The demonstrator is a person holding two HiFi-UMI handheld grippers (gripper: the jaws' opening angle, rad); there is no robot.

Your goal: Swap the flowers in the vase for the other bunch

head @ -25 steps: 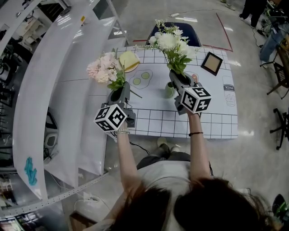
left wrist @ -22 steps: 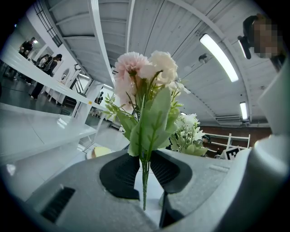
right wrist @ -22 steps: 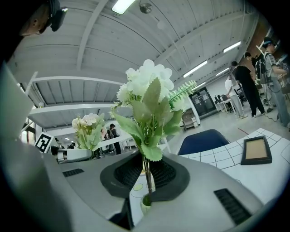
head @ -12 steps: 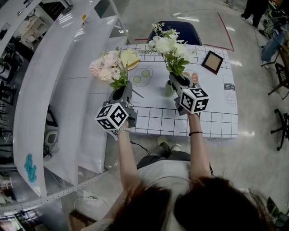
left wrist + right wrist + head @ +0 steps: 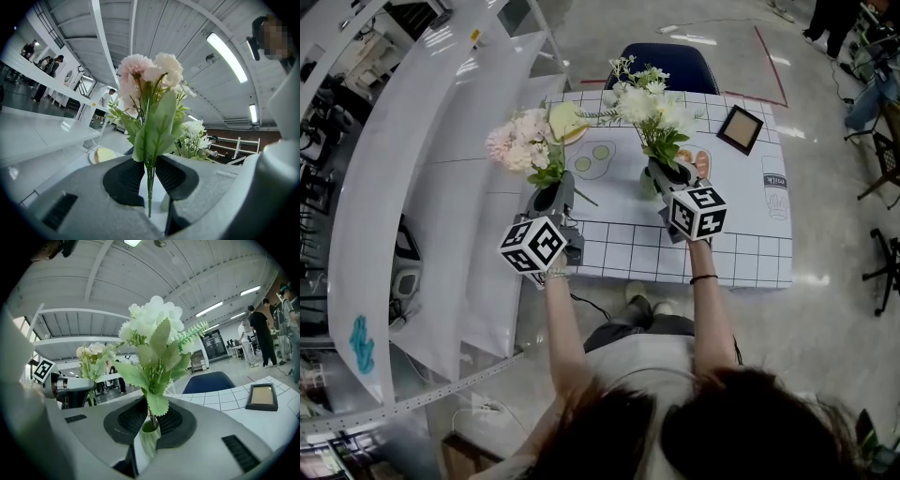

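My left gripper (image 5: 551, 193) is shut on the thin stems of a pink bunch (image 5: 520, 142), held upright over the table's left edge. In the left gripper view the stems (image 5: 149, 185) hang pinched between the dark pads. My right gripper (image 5: 665, 174) is shut on the stems of a white bunch (image 5: 649, 101). It stands right over a small pale green vase (image 5: 650, 186). In the right gripper view the stem ends meet the mouth of the vase (image 5: 150, 440) just below the gripper (image 5: 150, 416). How deep they go is hidden.
The table (image 5: 741, 246) carries a white grid-pattern cloth. A dark picture frame (image 5: 740, 131) lies at the back right, a plate with a yellow item (image 5: 570, 125) at the back left. A blue chair (image 5: 667, 62) stands behind. A white curved counter (image 5: 412, 178) runs along the left.
My right gripper has sunk a little with the white bunch, bringing its stems down to the vase. The left gripper and pink bunch have stayed put.
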